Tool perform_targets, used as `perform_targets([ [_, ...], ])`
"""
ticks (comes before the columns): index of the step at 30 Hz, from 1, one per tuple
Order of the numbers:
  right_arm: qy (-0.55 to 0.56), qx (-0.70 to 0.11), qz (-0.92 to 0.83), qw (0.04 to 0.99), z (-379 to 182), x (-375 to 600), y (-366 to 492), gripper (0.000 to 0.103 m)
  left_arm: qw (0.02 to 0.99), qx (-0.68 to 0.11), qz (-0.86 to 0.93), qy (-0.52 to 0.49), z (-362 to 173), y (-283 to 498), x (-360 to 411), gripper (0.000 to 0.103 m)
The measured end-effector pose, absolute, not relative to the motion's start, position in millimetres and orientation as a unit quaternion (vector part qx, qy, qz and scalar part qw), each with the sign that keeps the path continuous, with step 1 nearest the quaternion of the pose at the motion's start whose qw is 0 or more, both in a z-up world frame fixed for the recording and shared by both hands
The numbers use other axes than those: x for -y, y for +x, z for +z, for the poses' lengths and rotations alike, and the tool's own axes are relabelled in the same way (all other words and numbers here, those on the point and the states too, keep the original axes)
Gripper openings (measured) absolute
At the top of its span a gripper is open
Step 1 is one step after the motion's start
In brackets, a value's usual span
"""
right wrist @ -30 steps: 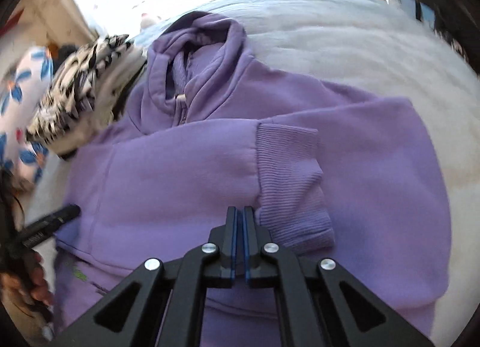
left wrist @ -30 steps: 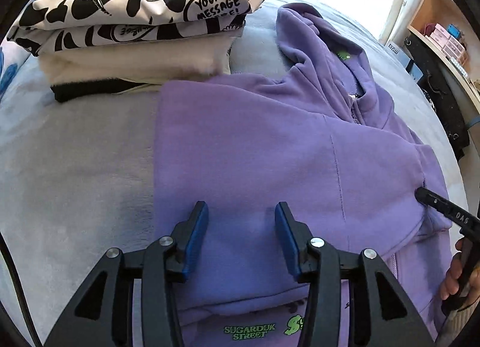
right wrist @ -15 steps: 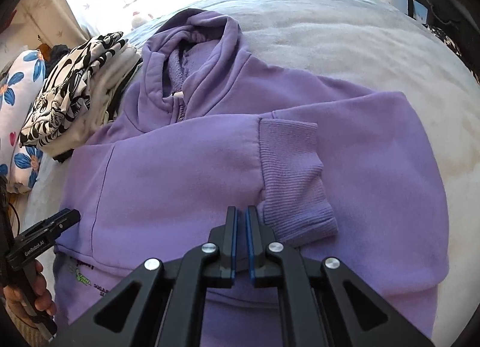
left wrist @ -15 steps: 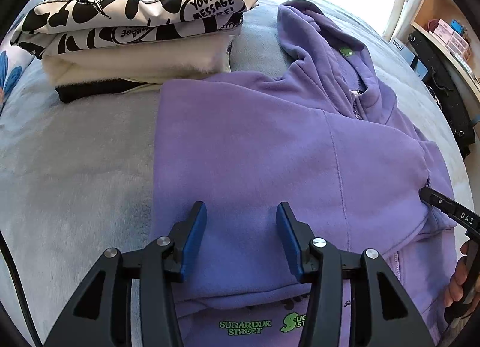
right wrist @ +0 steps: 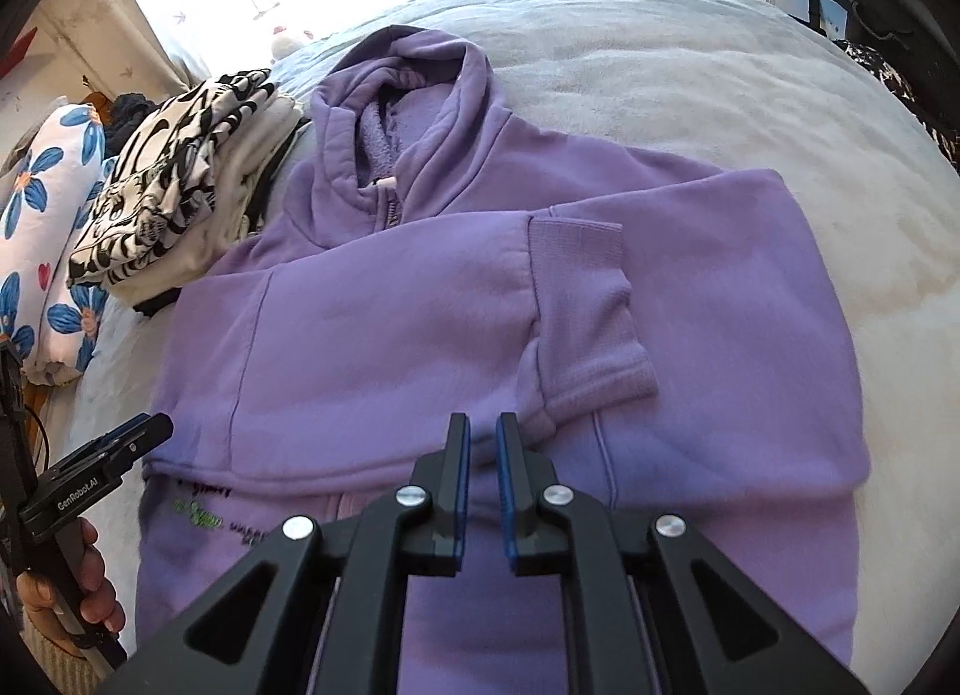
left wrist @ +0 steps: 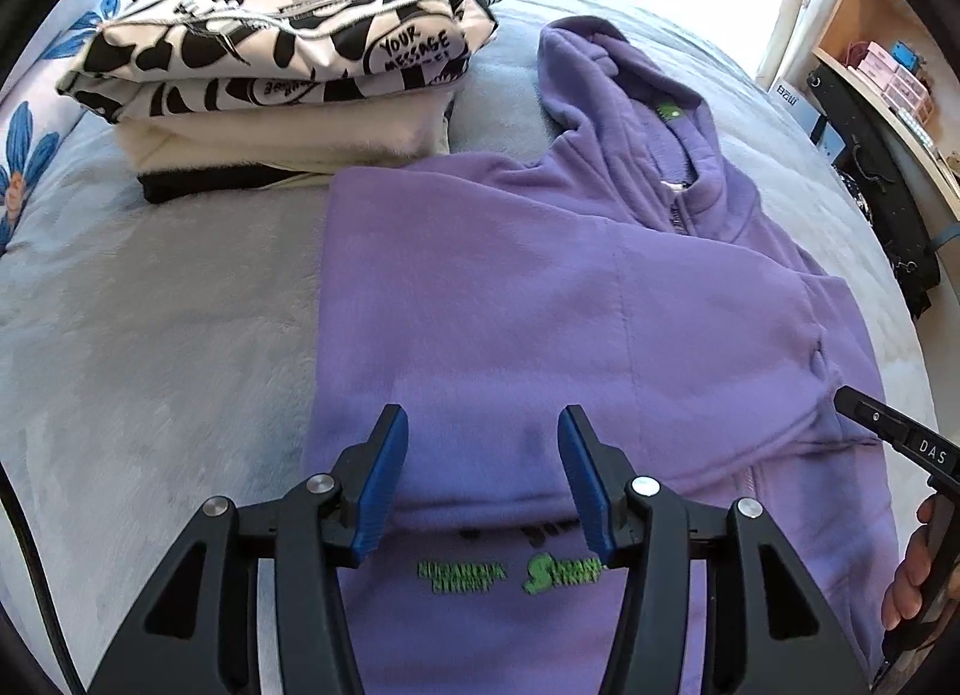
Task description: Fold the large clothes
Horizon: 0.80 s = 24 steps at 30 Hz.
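A purple zip hoodie point(left wrist: 540, 305) lies flat on the bed, hood point(left wrist: 606, 71) pointing away from me. Green lettering point(left wrist: 510, 575) shows near its hem. One sleeve is folded across the chest, its ribbed cuff point(right wrist: 588, 305) resting on the hoodie point(right wrist: 390, 335). My left gripper point(left wrist: 482, 419) hovers over the folded left part of the garment; its jaws are opening with nothing between them. My right gripper point(right wrist: 483, 422) hangs just below the cuff, its jaws parting to a narrow gap, empty. Each view shows the other gripper held in a hand at the frame's edge.
A stack of folded clothes point(left wrist: 288, 65), topped by a black-and-white printed one, sits at the far left beside the hood. A floral pillow point(right wrist: 48, 215) lies behind it. The pale grey blanket point(left wrist: 150, 335) covers the bed. Shelves and dark gear point(left wrist: 870, 167) stand at the right.
Both grippers have drawn back and up from the hoodie, so more of the hem print shows. The right jaws, shut before, now show a narrow gap. The left jaws stand slightly wider.
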State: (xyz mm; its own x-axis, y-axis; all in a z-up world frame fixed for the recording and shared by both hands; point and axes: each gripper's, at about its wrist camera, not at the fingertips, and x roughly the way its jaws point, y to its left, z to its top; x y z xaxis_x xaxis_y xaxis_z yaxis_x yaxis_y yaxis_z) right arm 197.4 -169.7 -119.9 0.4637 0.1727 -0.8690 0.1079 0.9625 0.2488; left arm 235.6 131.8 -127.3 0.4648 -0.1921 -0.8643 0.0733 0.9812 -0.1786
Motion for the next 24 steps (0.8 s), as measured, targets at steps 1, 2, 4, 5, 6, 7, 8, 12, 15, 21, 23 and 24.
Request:
perform_targets([
  [1,0.134,-0.517,0.02,0.845,-116.9,168.9,192.4,0.009,0.855,-0.51,-0.078,-0.059,-123.8,231.3,-132.0,0.051],
  [2,0.134,-0.516,0.021,0.846,-114.9,168.4,189.0,0.009,0.856,-0.508,-0.077,-0.06,-119.5,225.7,-132.4,0.052],
  [4,0.131,-0.515,0.023,0.847,-110.2,166.9,181.2,0.009,0.857,-0.505,-0.077,-0.062,-111.4,214.9,-133.9,0.053],
  [5,0.128,-0.514,0.023,0.848,-107.7,165.7,176.5,0.009,0.859,-0.503,-0.077,-0.061,-107.0,208.5,-134.5,0.053],
  [6,0.124,-0.513,0.024,0.849,-105.6,164.9,172.2,0.009,0.86,-0.501,-0.076,-0.06,-103.3,203.0,-135.3,0.053],
  [7,0.121,-0.511,0.026,0.85,-102.5,163.6,166.0,0.009,0.861,-0.5,-0.074,-0.059,-98.9,196.0,-136.0,0.054],
  [8,0.118,-0.51,0.027,0.852,-100.2,162.5,161.7,0.01,0.862,-0.498,-0.073,-0.057,-95.2,190.3,-137.1,0.054],
  [12,0.11,-0.504,0.03,0.856,-90.2,159.7,141.4,0.01,0.867,-0.491,-0.069,-0.048,-80.1,162.8,-139.1,0.054],
  [15,0.106,-0.497,0.033,0.861,-81.4,159.1,123.1,0.01,0.873,-0.481,-0.067,-0.04,-67.4,139.7,-138.8,0.055],
  [21,0.09,-0.476,0.036,0.874,-60.1,159.4,83.4,0.028,0.886,-0.457,-0.067,-0.031,-41.1,90.3,-145.4,0.062],
  [23,0.08,-0.464,0.037,0.881,-51.4,159.6,69.5,0.029,0.891,-0.45,-0.063,-0.024,-34.4,76.9,-147.0,0.062],
  [24,0.075,-0.46,0.038,0.884,-46.9,159.8,62.5,0.029,0.893,-0.446,-0.062,-0.021,-30.7,69.8,-148.3,0.062],
])
